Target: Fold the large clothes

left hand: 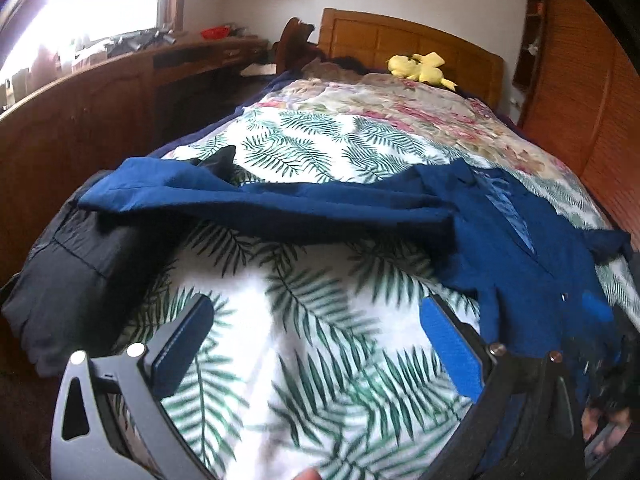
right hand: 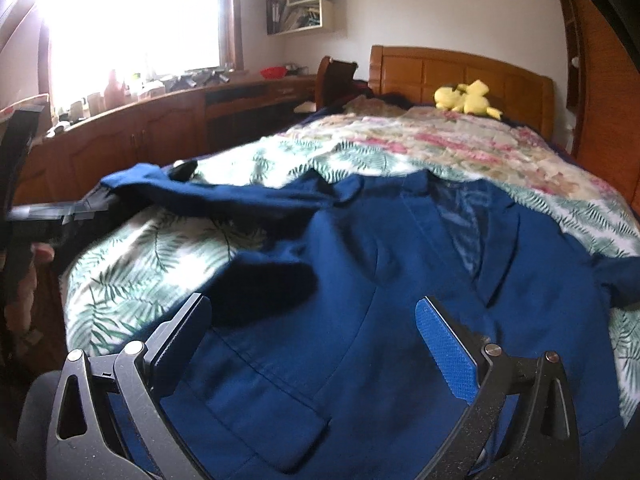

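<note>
Between the spread fingers of the right gripper (right hand: pixel 314 344) lies the body of a navy blue jacket (right hand: pixel 360 272), flat on the bed; nothing is pinched in it. A pocket flap (right hand: pixel 256 428) sits close below the claw, and a paler blue lining (right hand: pixel 464 216) shows past it where the front falls open. No label or writing can be read anywhere. The left gripper (left hand: pixel 316 344) also stands wide apart, over bare palm-leaf bedcover (left hand: pixel 304 344), with the jacket's hem just to its right and one sleeve (left hand: pixel 248 196) stretched across ahead. Beyond comes a floral quilt (left hand: pixel 400 108), then a yellow plush toy (left hand: pixel 420 66) against the wooden headboard (left hand: pixel 404 42).
</note>
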A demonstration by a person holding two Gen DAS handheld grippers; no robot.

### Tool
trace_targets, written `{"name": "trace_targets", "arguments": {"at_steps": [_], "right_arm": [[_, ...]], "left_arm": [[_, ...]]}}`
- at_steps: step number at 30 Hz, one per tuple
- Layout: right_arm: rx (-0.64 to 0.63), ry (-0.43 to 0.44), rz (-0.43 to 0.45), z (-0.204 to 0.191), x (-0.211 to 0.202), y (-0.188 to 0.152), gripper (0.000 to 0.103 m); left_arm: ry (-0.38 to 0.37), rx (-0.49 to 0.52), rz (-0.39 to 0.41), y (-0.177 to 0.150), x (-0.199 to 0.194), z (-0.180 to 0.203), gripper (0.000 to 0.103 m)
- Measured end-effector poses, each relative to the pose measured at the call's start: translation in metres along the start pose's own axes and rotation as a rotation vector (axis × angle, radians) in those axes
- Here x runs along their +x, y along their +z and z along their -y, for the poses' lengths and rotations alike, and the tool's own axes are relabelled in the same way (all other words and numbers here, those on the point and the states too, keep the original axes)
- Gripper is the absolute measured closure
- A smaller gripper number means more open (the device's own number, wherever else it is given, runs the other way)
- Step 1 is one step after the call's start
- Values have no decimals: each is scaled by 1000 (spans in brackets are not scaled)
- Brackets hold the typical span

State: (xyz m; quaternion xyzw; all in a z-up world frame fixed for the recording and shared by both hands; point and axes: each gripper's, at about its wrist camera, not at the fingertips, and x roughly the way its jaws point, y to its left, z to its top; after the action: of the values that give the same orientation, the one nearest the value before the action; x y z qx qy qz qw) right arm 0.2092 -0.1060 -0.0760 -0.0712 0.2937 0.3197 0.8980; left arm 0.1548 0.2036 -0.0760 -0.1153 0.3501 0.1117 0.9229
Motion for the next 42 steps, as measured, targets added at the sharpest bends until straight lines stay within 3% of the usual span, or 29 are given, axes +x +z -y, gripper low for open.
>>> {"name": "trace_targets", "arguments": {"at_steps": [6,12,17,19,21,24,26,27,28,30,34,37,42], "right_arm": [[38,23,-24,9,7,-7,0],[23,8,-16,6,8,-9,0],[3,-10,-9,3,8,-9,0],[-1,-14,-9,2,8,-9,0],[-3,-15,-9,1,8,-9,0],[-3,-16,-6,0,8,-9,0],[-4,-16,-3,0,8,-9,0],[-4,-16,-2,0,8,-8,0],[-4,-16,-1,0,8,-8,0],[-4,-17,1,0,7,-8,0],[-1,-15,-1,1,2,-7,0],[8,-7,4,6,-7,-2,0],[53,-34,44,34,-37,10,0]], "left_arm": [[-21,-102,-17,28,35,-24,1],[-44,-223,-20,49,66,-53,16],[-7,-331,-29,55,83,-78,28],[21,-362,-23,55,89,-88,36],[1,-398,-21,57,94,-97,46],[0,-404,-16,63,99,-100,54],[15,-385,-7,70,102,-99,72],[28,-373,-14,73,104,-97,90],[30,-363,-23,76,106,-96,97],[42,-328,-21,84,104,-86,103],[62,-219,37,106,87,-49,103],[20,-169,69,127,74,-11,103],[-49,-24,125,158,50,83,103]]}}
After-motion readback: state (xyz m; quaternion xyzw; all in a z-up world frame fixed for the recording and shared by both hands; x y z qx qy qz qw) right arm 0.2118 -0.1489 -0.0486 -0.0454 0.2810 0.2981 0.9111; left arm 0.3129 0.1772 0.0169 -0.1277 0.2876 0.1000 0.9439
